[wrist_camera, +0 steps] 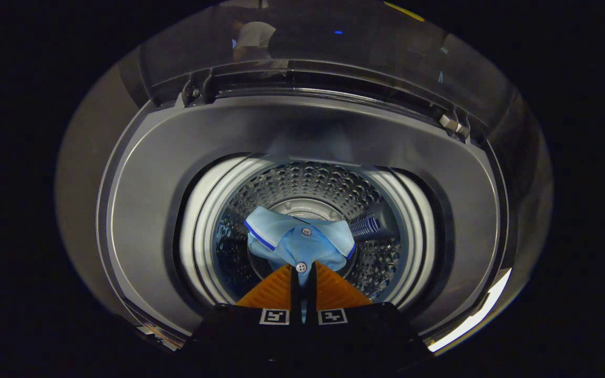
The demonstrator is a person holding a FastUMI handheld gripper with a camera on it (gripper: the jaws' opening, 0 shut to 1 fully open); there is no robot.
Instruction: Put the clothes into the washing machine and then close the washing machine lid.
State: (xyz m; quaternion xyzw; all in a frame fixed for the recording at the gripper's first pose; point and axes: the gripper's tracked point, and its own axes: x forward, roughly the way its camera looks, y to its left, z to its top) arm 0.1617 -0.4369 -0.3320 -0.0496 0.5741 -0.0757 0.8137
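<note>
I look straight down into a top-loading washing machine (302, 131) with a grey top deck. Its lid (334, 47) stands raised beyond the opening, dark and glassy. A light blue collared shirt (294, 239) with white buttons and a dark blue collar stripe hangs over the steel drum (313, 184). My gripper (302, 270) is above the drum mouth, its two fingers nearly together and pinching the shirt's button placket between them. The cloth bunches just ahead of the fingertips.
A white plastic ring (197, 220) rims the drum opening. The lid's hinges (195, 92) sit at the back of the deck on both sides. A person's pale sleeve is reflected in the lid glass (252, 37).
</note>
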